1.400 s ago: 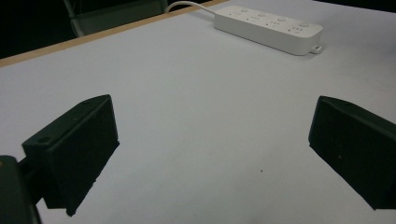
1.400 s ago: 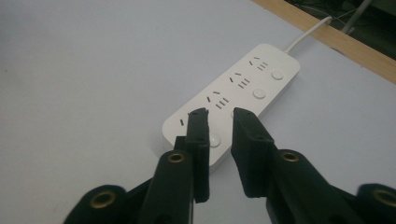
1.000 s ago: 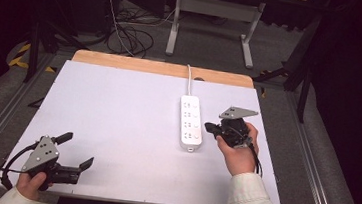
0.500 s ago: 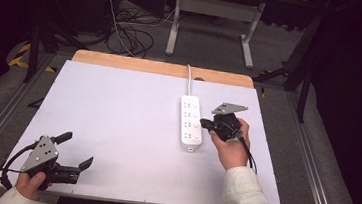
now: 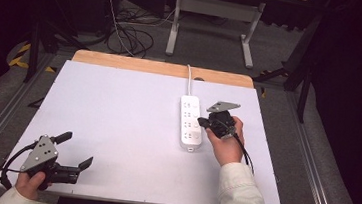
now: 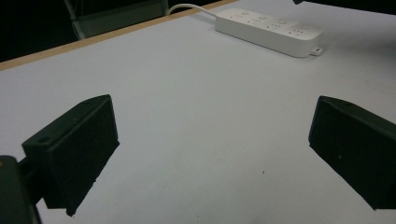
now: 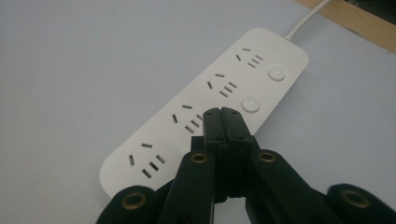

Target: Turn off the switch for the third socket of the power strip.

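High view: white power strip (image 5: 190,123) lying lengthwise right of centre on the white counter (image 5: 117,116), cable running off over the far wooden edge. Right tongs (image 5: 201,121) held over the strip's near half, tips at its right-hand side, close to the row of switches. Left tongs (image 5: 75,148) parked at the near left corner, well apart from the strip, spread wide over bare surface.

Left gripper view: both black jaws standing far apart, nothing between them; power strip (image 6: 268,31) seen far off near the top edge.

Right gripper view: right tongs (image 7: 222,114) pressed together, pinching nothing, tips poised above the strip (image 7: 205,112) between the second and third sockets from the cable end, just beside the second round button (image 7: 250,103). Contact with the surface not clear from here. Four sockets empty; two buttons in sight, the others hidden behind the jaws.

Judged progress: approach done, tips lined up for a press on a switch; the press itself apparently not yet made, withdrawal left after it.
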The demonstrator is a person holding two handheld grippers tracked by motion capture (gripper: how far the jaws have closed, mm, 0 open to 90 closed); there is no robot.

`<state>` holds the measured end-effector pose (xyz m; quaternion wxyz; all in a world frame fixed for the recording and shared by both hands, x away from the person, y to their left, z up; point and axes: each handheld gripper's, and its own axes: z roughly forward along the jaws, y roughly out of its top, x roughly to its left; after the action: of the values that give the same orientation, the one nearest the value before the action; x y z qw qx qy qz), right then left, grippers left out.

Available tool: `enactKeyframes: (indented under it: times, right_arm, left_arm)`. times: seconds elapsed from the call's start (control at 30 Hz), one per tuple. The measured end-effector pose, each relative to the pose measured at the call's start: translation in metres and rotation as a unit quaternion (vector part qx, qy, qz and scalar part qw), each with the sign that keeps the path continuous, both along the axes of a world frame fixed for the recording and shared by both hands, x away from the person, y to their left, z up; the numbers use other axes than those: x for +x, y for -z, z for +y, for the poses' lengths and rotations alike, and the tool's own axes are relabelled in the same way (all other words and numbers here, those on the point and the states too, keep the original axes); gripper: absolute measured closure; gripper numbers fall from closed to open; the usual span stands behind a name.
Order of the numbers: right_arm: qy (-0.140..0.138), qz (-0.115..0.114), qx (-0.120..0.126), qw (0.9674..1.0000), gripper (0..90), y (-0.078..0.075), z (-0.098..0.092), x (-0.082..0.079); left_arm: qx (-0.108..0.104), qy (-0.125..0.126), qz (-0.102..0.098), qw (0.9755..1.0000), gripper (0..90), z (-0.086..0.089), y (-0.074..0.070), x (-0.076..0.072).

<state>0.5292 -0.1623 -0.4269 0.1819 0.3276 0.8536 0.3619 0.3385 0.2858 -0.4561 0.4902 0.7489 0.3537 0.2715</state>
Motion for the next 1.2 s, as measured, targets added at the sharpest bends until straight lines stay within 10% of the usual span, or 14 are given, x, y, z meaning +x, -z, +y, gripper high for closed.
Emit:
enactKeyframes:
  times: [1.2]
  right_arm:
    - [-0.003, 0.005, -0.041, 0.9991, 90.0, 0.024, 0.017, 0.013]
  left_arm:
    - [0.003, 0.004, 0.0, 1.0, 1.8, 0.0, 0.0, 0.0]
